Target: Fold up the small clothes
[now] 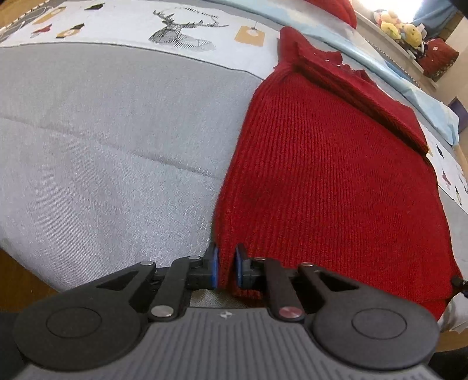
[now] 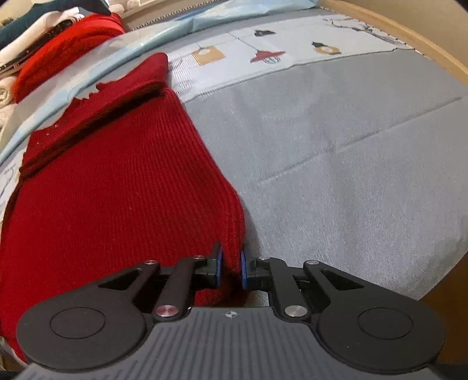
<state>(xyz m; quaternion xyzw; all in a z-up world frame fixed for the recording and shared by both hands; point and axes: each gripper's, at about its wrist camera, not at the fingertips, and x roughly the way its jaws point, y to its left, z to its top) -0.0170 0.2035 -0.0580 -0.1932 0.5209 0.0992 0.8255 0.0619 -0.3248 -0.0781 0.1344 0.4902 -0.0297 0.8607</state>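
A dark red ribbed knit garment (image 1: 330, 181) lies flat on the grey bed cover (image 1: 102, 152), its far part folded over into a thicker band. My left gripper (image 1: 226, 267) is shut on the garment's near left corner, the blue pads pinching the knit. In the right wrist view the same red knit garment (image 2: 117, 190) spreads to the left, and my right gripper (image 2: 231, 269) is shut on its near right corner. Both corners sit low by the near edge of the bed cover (image 2: 351, 163).
A pale printed sheet with a deer drawing (image 1: 181, 32) lies beyond the grey cover. A brighter red knit (image 2: 67, 49) rests on a pile of clothes at the far left. Plush toys (image 1: 400, 26) sit on a shelf at the far right. Wooden bed edge (image 2: 409, 32) borders the right.
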